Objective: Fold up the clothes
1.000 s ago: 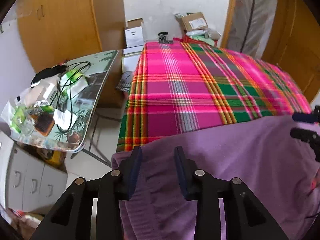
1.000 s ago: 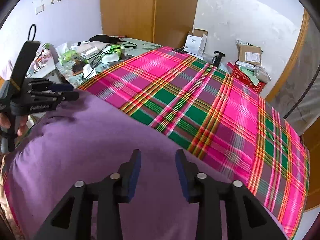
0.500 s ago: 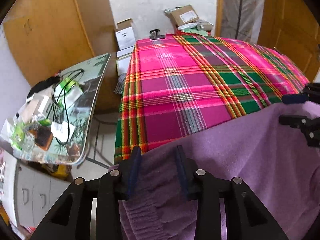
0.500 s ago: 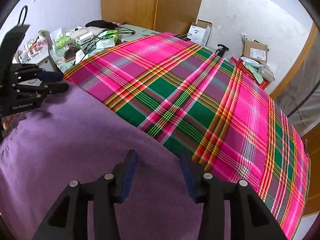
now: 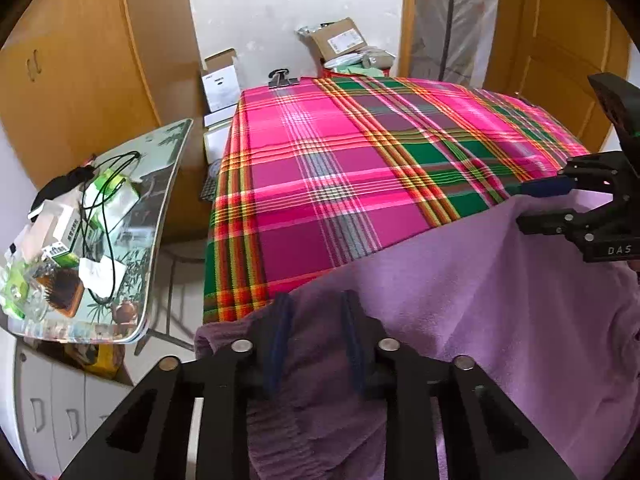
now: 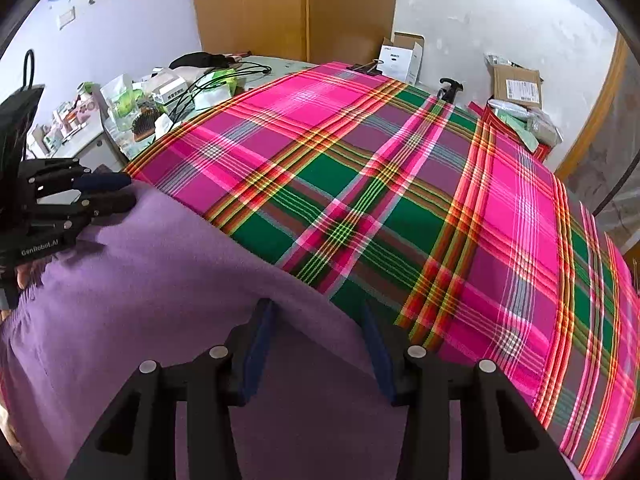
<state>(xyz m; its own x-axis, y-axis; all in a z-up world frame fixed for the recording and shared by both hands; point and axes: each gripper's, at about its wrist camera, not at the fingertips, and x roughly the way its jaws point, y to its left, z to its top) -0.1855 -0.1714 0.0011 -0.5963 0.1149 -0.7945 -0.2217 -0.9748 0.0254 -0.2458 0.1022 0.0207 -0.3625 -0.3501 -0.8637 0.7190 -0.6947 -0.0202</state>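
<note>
Left wrist view: my left tool (image 5: 314,338) is half closed around the purple garment's (image 5: 500,300) ribbed edge; right tool (image 6: 316,350) wide open over the cloth, no grip. Garment lies on plaid surface (image 6: 400,184). I should pinch both edges evenly w/ same tension before folding.

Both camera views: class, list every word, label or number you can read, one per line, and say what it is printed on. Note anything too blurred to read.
"DAS" – on the black body of the right claw, seen from the left camera; any further letters are cut off.
"GenRobot.AI" – on the black body of the left claw, seen from the right camera.
White box: dark print, too small to read.
Cardboard box: shipping label, too blurred to read.
Small boxes on the side table: unreadable.
</note>
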